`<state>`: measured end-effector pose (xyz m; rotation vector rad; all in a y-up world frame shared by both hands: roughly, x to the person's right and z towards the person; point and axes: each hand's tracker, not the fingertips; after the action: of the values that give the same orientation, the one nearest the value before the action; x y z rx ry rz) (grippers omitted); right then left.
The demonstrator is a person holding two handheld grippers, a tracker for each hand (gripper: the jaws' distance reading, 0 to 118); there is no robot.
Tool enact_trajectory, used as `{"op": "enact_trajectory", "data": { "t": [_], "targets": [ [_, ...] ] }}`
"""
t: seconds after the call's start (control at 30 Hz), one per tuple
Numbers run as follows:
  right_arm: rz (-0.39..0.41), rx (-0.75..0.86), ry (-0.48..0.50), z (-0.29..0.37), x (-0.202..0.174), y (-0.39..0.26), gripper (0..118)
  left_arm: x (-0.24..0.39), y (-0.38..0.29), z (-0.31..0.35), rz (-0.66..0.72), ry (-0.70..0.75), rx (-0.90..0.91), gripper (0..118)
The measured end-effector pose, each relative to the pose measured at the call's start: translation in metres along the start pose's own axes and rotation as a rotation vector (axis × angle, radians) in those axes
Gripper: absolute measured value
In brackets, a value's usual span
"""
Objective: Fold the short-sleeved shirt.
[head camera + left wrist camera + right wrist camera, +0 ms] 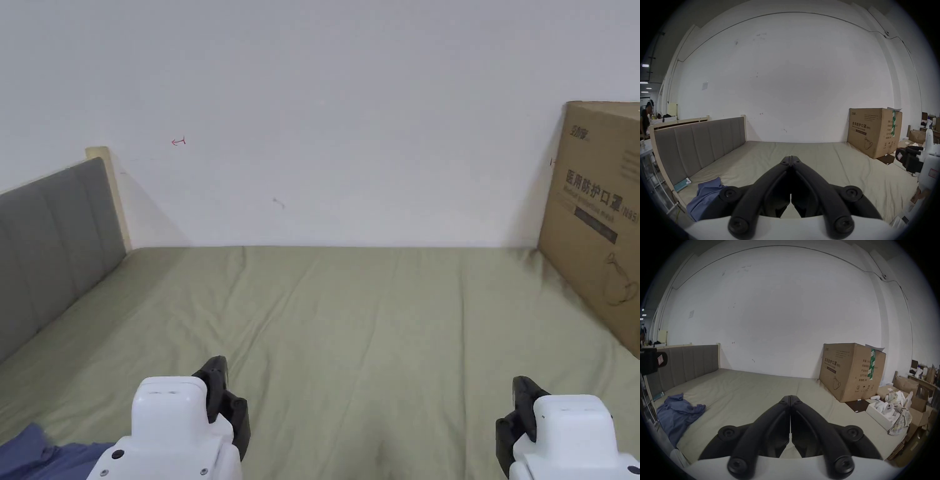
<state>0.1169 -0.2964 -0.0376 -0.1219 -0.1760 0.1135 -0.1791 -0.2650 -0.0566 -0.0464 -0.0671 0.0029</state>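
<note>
A bed with an olive-green sheet (350,312) stands against a white wall (325,112). A grey padded headboard (50,250) runs along its left side, with a teal phone-like object (682,184) lying at its foot. A large cardboard box (600,219) stands on the bed's far right corner. Beyond the right edge, a checked cloth (901,417) drapes over a white box (878,416).

A bed (350,312) under an olive-green sheet meets a bare white wall (350,112) (scuffed), with a grey padded headboard (50,250) on its left and a cardboard box (600,219) on its right.
</note>
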Motion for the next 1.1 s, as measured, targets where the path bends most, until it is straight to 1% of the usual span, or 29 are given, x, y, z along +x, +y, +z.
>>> {"op": "enact_trajectory", "data": {
  "t": [0.1,0.23,0.33,0.5,0.6,0.7,0.87,0.93,1.0,1.1],
  "targets": [
    [0.016,0.0,0.013,0.0,-0.002,0.0,0,0.0,-0.001,-0.004,0.007,0.004,-0.012,0],
    [0.016,0.009,0.026,-0.002,-0.007,0.003,0,0.001,0.002,-0.006,0.025,-0.005,-0.016,0],
    [0.03,0.003,0.035,-0.003,-0.01,0.002,0,0.003,0.004,-0.005,0.006,-0.009,-0.013,0],
    [0.019,-0.003,0.083,-0.007,-0.023,0.008,0,-0.006,0.008,-0.002,-0.014,0.0,-0.039,0],
    [0.022,0.013,0.154,-0.01,-0.043,0.015,0,-0.024,0.007,0.008,-0.024,0.08,-0.034,0],
    [0.039,0.029,0.247,-0.014,-0.072,0.021,0,-0.05,0.009,0.022,0.015,0.161,-0.032,0],
    [0.031,0.026,0.434,-0.014,-0.129,0.028,0,-0.093,0.009,0.057,-0.016,0.334,-0.038,0],
    [0.057,0.039,0.495,-0.011,-0.152,0.03,0,-0.106,0.009,0.071,-0.011,0.397,-0.041,0],
    [0.066,0.05,0.559,-0.006,-0.174,0.031,0,-0.118,0.007,0.087,-0.009,0.448,-0.044,0],
    [0.051,0.038,0.665,0.001,-0.203,0.034,0,-0.132,0.005,0.107,-0.026,0.542,-0.049,0]
  ]
}}
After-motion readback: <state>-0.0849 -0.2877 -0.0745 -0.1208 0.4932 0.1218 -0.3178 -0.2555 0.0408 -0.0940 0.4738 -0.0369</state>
